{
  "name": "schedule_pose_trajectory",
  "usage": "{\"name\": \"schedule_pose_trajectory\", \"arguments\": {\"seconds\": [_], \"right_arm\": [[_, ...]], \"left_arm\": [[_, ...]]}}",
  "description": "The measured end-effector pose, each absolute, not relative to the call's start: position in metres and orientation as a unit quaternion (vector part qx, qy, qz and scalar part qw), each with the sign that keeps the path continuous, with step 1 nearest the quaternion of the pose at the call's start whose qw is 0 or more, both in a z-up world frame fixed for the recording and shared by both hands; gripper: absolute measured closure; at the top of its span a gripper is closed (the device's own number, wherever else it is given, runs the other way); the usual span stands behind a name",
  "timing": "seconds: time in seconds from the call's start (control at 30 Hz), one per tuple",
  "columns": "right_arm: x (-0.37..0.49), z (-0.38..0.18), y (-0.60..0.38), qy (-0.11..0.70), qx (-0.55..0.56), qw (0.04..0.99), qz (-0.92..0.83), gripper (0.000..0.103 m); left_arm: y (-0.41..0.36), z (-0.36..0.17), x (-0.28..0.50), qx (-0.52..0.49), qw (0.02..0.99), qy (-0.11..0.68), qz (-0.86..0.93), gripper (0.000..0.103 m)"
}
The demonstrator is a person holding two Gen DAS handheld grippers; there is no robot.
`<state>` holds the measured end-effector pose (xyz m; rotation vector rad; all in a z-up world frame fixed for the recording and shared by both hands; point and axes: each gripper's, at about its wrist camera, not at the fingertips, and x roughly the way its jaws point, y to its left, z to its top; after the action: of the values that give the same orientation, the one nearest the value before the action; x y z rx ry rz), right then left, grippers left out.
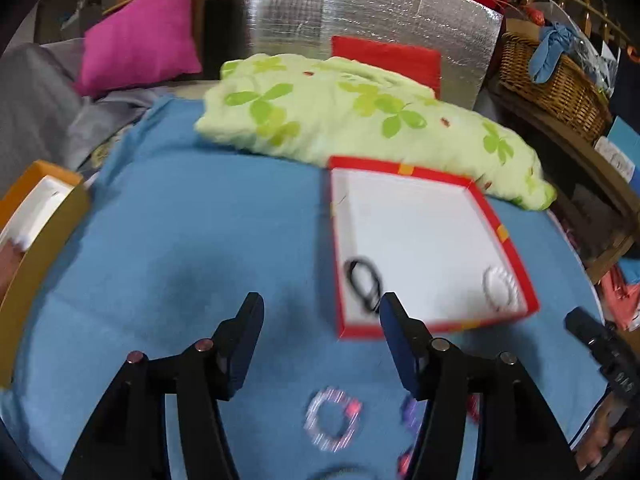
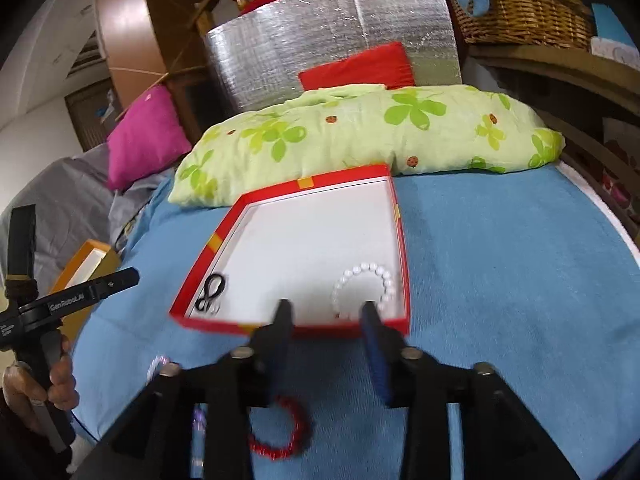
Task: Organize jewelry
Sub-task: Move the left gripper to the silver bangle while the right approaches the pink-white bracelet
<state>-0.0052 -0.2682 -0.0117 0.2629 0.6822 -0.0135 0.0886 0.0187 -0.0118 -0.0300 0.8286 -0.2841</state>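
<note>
Left wrist view, red box [image 1: 516, 256]: open on the blue cover [image 1: 200, 240], holding a black looped piece [image 1: 363, 283] at its near left and a white bead bracelet [image 1: 500, 288] at its near right.
Left tongs [image 1: 320, 312]: released, nothing between the fingers.
Hard to make out: a pink-and-purple bracelet [image 1: 333, 419] on the cover (blurred); another purple piece is half hidden behind the right finger.
Orange box [image 1: 40, 208]: cut off at the left edge.

Right wrist view, red box [image 2: 280, 196]: same two pieces inside, black looped piece [image 2: 210, 293] left, white bead bracelet [image 2: 366, 285] right.
Right tongs [image 2: 326, 312]: released, empty, just before the box's near wall.
Outside the box: a red bracelet [image 2: 280, 428] on the cover, partly hidden by the left finger.
Left hand [image 2: 44, 384]: grips the other tool's handle.
</note>
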Motion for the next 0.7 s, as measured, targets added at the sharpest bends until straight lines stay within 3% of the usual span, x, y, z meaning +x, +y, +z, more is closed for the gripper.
{"name": "schedule_pose_trajectory", "arguments": {"seconds": [0.47,0.7], "right_arm": [[-0.086,-0.024,-0.232,0.362,0.122,0.924,0.032,0.05],[-0.081,-0.039,-0.214,0.395,0.118,0.91,0.053,0.058]], "left_arm": [[0.059,-0.059,-0.01,0.026,0.882,0.454,-0.129,0.041],[0.061,-0.071,-0.021,0.027,0.872,0.468,-0.142,0.04]]}}
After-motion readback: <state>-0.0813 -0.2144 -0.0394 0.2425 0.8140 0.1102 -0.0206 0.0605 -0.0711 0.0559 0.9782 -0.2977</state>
